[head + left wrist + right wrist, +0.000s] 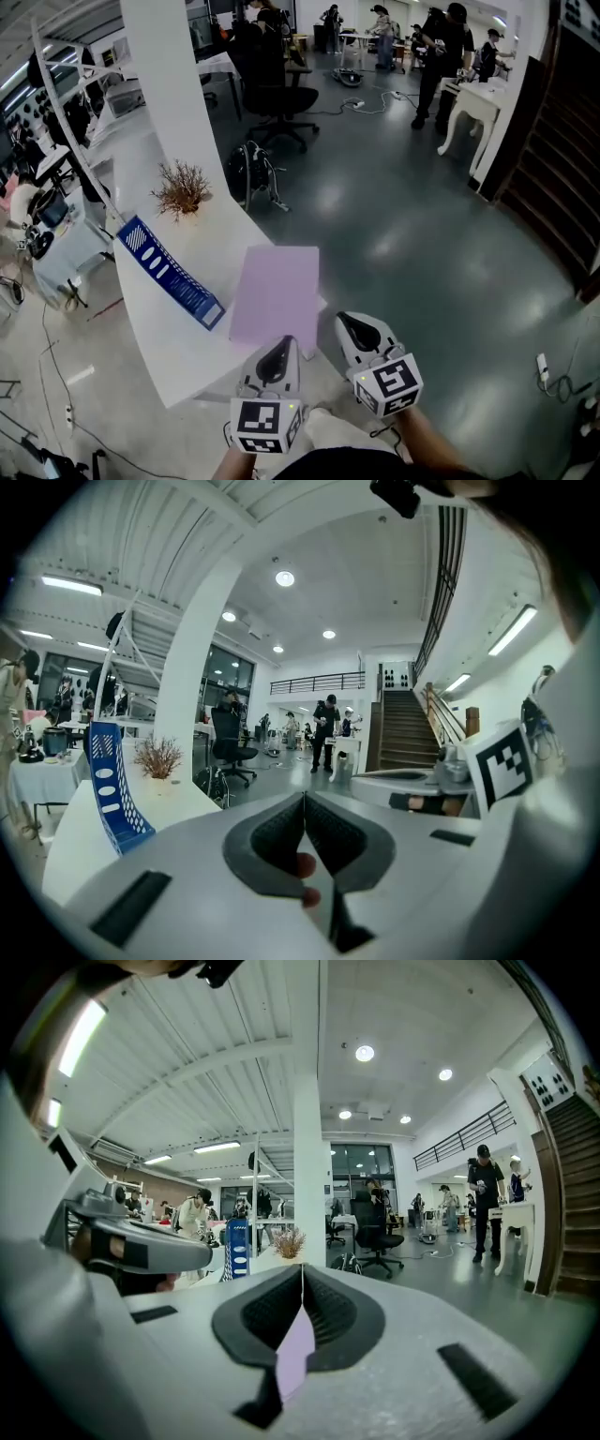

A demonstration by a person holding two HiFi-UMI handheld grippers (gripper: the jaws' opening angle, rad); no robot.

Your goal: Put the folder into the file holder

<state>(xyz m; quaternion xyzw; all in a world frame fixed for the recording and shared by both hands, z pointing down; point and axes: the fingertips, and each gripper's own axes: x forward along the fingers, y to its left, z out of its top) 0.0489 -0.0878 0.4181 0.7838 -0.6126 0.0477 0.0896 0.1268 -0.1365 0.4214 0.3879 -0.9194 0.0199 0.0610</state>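
A lilac folder (277,295) lies flat over the near edge of the white table (159,352). The blue perforated file holder (169,272) lies tipped on the table just left of it, also in the left gripper view (112,785) and small in the right gripper view (237,1246). My right gripper (349,323) is shut on the folder's near right corner; the lilac sheet (295,1354) shows pinched between its jaws (302,1267). My left gripper (279,349) meets the folder's near edge. Its jaws (304,794) are closed, with a thin sheet edge between them.
A dried plant (183,190) stands at the table's far end beside a white pillar (173,84). A black bag (251,169) and an office chair (277,94) sit on the grey floor beyond. Several people stand far back. A staircase rises at the right.
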